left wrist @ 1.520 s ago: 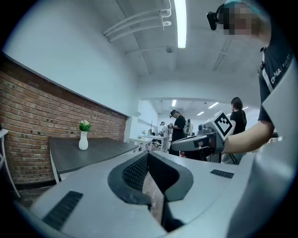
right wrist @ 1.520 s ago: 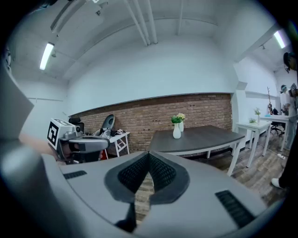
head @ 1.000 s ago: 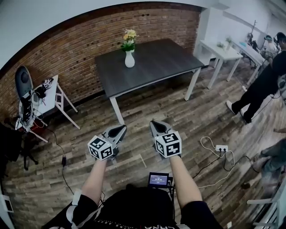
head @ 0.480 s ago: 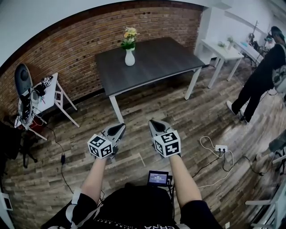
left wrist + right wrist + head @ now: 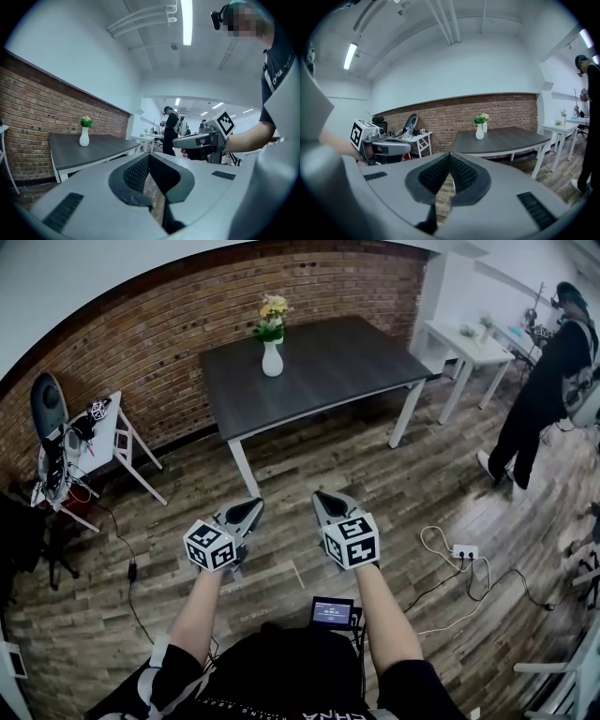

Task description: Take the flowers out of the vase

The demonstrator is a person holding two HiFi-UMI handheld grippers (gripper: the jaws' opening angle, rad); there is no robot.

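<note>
1. The two grippers sit where they were a second ago. The one clear change is the person (image 5: 542,381) at the far right, who was leaning forward then and now stands more upright near the white tables.
2. Both bare forearms reach forward side by side over the wooden floor (image 5: 309,460). The left gripper (image 5: 249,510) and the right gripper (image 5: 324,502) are held close to level. Both aim at the far dark worktop (image 5: 328,371) and are well apart from it.
3. Each gripper has its jaws pressed fully together, with nothing between them.
4. The flowers (image 5: 271,319) are a small bunch of yellow and pale blooms above green leaves. They stand upright in a white, narrow-necked vase (image 5: 272,363). The vase stands on the worktop towards its far left corner, near the brick wall (image 5: 141,343).
</note>
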